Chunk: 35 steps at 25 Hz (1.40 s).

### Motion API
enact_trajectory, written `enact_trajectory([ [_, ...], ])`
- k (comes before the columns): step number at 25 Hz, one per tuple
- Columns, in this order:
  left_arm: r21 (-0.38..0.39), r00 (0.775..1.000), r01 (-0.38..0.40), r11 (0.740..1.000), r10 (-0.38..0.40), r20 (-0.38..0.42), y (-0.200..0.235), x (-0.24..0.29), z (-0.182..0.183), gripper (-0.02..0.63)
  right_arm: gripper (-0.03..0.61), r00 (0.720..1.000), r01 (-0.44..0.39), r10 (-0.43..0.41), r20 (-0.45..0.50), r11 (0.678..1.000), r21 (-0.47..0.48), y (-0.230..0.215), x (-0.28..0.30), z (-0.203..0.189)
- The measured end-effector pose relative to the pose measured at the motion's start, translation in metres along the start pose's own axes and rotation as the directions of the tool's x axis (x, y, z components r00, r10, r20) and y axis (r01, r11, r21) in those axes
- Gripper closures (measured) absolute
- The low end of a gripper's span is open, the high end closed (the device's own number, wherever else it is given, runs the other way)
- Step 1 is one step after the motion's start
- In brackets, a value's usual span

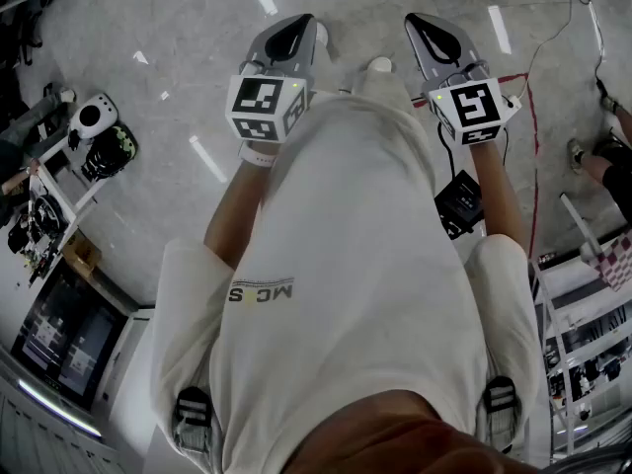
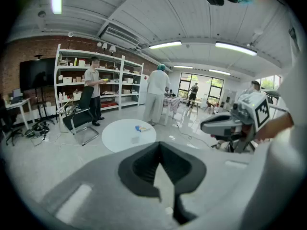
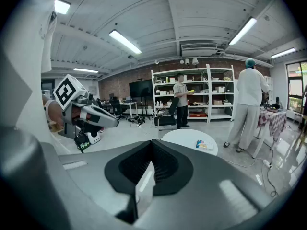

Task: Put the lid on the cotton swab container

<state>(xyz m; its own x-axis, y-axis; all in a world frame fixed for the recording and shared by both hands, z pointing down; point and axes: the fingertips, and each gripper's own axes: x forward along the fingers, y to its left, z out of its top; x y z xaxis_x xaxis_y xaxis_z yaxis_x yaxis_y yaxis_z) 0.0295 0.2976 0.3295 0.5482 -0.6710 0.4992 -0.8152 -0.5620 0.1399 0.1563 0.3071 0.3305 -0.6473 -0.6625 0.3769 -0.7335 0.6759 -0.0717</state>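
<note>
No cotton swab container or lid can be made out in any view. A round white table (image 2: pixel 125 135) (image 3: pixel 187 139) stands a few steps off with a small coloured item (image 2: pixel 142 128) (image 3: pixel 204 144) on it, too small to identify. My left gripper (image 1: pixel 294 26) (image 2: pixel 160 146) is held out before the person's chest, jaws shut with nothing between them. My right gripper (image 1: pixel 423 24) (image 3: pixel 152 143) is level beside it, also shut and empty. Each gripper shows in the other's view: the right gripper (image 2: pixel 225 124), the left gripper (image 3: pixel 96 115).
White shelving (image 2: pixel 98 83) (image 3: pixel 206 92) lines a brick wall, with a black office chair (image 2: pixel 79 121) in front. Two people stand near the table and shelves. Below me are a concrete floor, a black box (image 1: pixel 459 203), cables, a desk with screens (image 1: pixel 59 339) and racks (image 1: pixel 583 334).
</note>
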Motion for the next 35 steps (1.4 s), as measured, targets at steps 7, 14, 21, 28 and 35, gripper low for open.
enact_trajectory([
  [7,-0.029,0.999,0.038,0.999,-0.037,0.023,-0.010,-0.023,0.012,0.614,0.580,0.999,0.043,-0.042,-0.019,0.998,0.055,0.014,-0.016,0.004],
  [14,0.026,0.995,0.069,0.997,-0.070,0.064,-0.017,-0.006,0.038,0.614,0.581,0.995,0.098,-0.096,-0.027,0.993,0.059,-0.002,-0.023,0.000],
  [21,0.005,0.997,0.036,0.999,-0.037,0.069,-0.028,0.002,0.035,0.614,0.581,0.998,0.059,-0.059,-0.016,0.997,0.053,-0.018,-0.021,-0.010],
  [28,-0.037,0.999,0.025,0.999,-0.023,0.049,-0.008,0.032,0.042,0.614,0.581,0.999,0.012,-0.010,-0.034,0.998,0.066,-0.036,0.015,-0.003],
  [35,-0.032,0.997,0.045,0.998,-0.042,0.068,0.068,0.079,0.088,0.614,0.581,0.994,-0.034,0.037,-0.103,0.999,0.030,-0.062,0.092,0.029],
])
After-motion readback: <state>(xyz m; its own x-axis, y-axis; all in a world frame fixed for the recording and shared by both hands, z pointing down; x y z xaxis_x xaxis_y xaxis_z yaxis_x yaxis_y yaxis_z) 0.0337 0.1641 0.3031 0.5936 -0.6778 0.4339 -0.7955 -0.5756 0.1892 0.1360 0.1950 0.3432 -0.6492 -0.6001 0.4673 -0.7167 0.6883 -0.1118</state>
